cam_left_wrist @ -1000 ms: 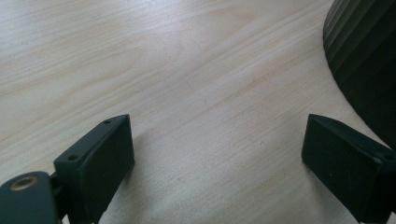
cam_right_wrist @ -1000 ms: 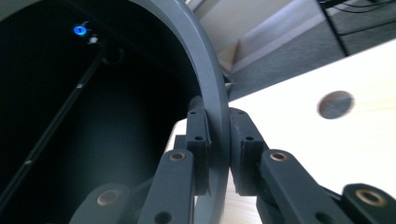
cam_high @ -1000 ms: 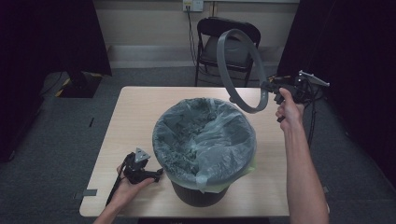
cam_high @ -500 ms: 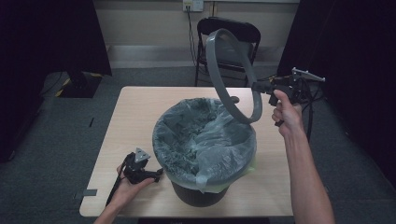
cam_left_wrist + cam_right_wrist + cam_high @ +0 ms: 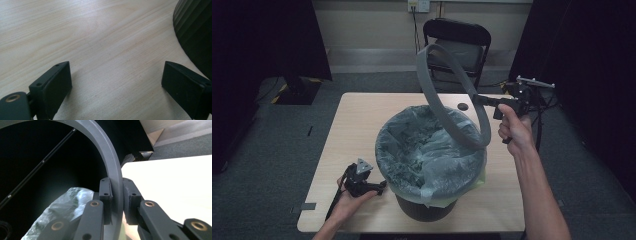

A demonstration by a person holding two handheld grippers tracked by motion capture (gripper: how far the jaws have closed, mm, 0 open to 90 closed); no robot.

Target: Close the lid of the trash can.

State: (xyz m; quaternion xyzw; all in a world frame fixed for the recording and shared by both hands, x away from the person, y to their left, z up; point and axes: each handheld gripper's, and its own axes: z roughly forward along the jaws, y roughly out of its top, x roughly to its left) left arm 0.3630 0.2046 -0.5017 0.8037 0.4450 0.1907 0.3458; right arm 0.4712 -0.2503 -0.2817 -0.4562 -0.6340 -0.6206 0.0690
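Observation:
A black bin lined with a translucent bag stands on the light wood table. My right gripper is shut on a grey plastic ring, held tilted on edge in the air over the bin's far right side. In the right gripper view the pads clamp the ring's band, with the bag below. My left gripper rests on the table left of the bin, its jaws open on bare wood, the bin's ribbed wall just to one side.
A black folding chair stands behind the table. A small dark round mark lies on the tabletop near the far edge. Grey carpet and dark curtains surround the table. A black stand is behind my right hand.
My right gripper has carried the ring left and upward, from beside the bin's far right rim toward over the bin. The left gripper has stayed put.

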